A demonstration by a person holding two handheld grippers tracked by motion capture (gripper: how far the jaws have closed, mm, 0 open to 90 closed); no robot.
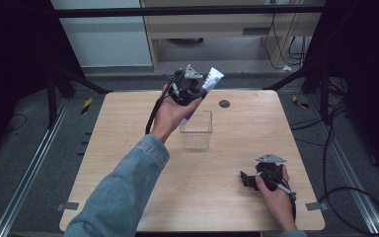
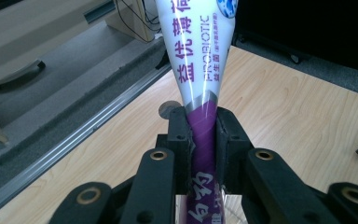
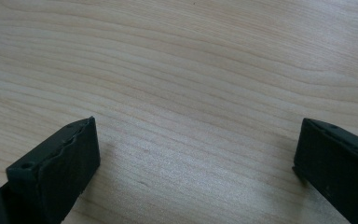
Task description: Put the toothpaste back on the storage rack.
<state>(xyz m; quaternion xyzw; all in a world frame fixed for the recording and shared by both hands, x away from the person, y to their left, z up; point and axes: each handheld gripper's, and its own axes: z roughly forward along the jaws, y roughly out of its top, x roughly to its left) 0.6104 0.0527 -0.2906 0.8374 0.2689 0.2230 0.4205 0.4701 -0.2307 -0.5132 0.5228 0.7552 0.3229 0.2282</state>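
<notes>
A white and purple toothpaste tube [image 1: 208,83] is held tilted above the far side of a clear plastic box [image 1: 196,129] near the table's middle. My left gripper [image 1: 196,94] is shut on the tube's purple part [image 2: 202,126], and the white printed end [image 2: 198,46] points up and away. The tube's lower end reaches down toward the box's open top. My right gripper [image 1: 246,178] rests low over the table near the front right, its jaws wide apart with bare wood between its fingertips [image 3: 77,149].
A wooden table [image 1: 128,148] carries the box. A small dark round disc [image 1: 224,103] lies behind the box to the right. Metal rails run along both sides of the table, with cables on the floor at the right.
</notes>
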